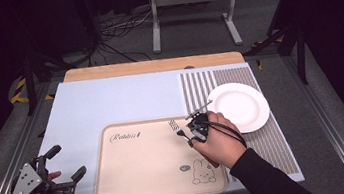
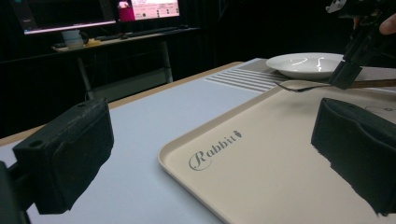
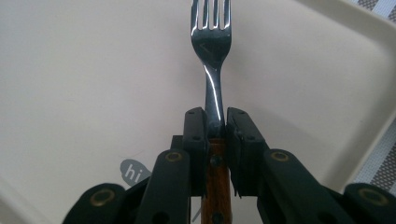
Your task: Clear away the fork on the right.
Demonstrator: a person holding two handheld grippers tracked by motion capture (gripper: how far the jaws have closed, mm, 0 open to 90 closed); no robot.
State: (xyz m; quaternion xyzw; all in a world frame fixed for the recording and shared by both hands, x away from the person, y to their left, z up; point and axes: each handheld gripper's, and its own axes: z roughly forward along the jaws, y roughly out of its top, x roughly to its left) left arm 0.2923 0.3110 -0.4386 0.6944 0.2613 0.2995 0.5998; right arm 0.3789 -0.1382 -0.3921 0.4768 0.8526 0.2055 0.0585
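My right gripper [image 1: 190, 126] is clenched on a wooden-handled fork [image 3: 212, 42], tines over the beige rabbit tray [image 1: 141, 182] at the frame's centre. A white plate [image 1: 247, 112] sits right. At lower left, my left gripper [image 1: 65, 166] hangs released, jaws spread.

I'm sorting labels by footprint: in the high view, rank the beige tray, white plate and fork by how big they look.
1. Beige tray, clearly the largest.
2. White plate, much smaller than the tray.
3. Fork, smallest, though its handle is partly hidden in the right tool, so its full length is unsure.
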